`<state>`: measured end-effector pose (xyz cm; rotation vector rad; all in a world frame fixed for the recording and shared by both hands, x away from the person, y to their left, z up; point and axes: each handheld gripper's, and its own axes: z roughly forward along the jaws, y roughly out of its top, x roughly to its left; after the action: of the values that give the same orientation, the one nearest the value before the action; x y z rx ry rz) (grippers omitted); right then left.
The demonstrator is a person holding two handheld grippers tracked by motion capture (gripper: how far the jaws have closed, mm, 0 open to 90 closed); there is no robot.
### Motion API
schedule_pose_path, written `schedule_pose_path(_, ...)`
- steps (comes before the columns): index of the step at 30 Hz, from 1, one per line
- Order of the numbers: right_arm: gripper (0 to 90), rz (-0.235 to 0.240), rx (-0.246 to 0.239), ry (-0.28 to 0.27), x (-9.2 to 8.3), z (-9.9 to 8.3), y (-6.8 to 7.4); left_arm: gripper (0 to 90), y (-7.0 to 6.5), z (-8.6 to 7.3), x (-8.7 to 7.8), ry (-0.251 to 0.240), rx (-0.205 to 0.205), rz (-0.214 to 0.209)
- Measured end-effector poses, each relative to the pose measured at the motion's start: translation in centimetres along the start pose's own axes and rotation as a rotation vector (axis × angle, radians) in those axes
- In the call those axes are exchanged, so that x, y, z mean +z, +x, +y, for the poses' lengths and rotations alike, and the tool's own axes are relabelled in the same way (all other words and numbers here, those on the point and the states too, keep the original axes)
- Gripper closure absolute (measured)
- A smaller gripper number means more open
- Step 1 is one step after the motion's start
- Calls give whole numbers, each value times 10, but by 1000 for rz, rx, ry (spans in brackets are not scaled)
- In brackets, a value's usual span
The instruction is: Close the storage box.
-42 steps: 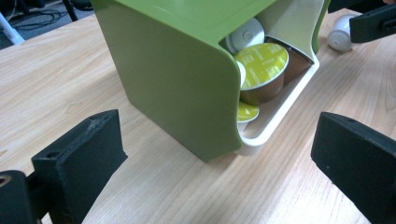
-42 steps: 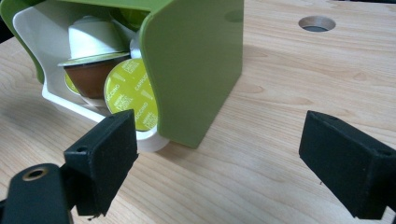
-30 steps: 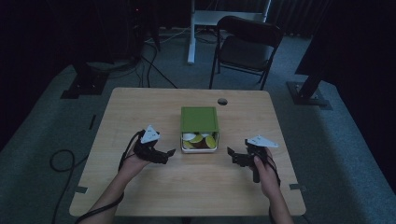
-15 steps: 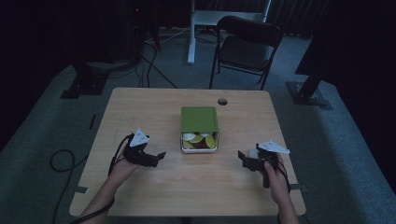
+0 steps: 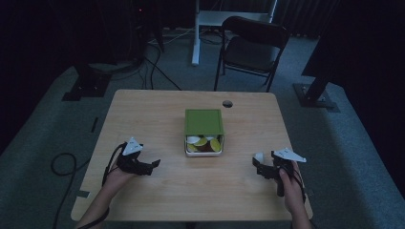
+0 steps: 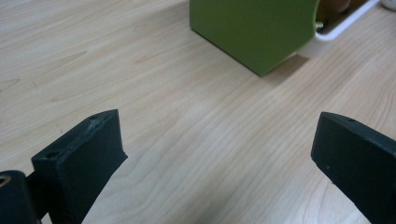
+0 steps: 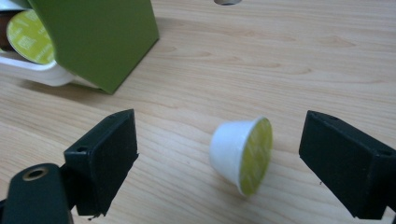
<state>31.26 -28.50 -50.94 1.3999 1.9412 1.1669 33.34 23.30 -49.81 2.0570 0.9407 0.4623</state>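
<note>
A green box with a white drawer pulled out toward me stands mid-table; several round capsules lie in the drawer. A white capsule with a yellow-green lid lies on its side on the wood, between the wide-apart jaws of my right gripper, untouched. From above, that capsule sits just left of the right gripper. My left gripper rests open at the front left, with bare wood between its jaws and the green box ahead of it.
The wooden table has a round cable hole behind the box. A dark folding chair and a white desk leg stand beyond the far edge. Cables lie on the grey floor at the left.
Both hands have drawn back from the box toward the table's front corners. The right gripper has let the white capsule down on the table and now stands open around it.
</note>
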Motion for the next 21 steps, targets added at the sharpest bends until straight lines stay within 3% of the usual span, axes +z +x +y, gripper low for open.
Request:
schedule_pose_path(7,111,-32,29,11,-7,-13,-13,22,7,-18,-8,15,-24,21)
schedule_pose_path(21,111,-57,45,73,-8,-37,-22,21,21,-51,-24,77,-86,59)
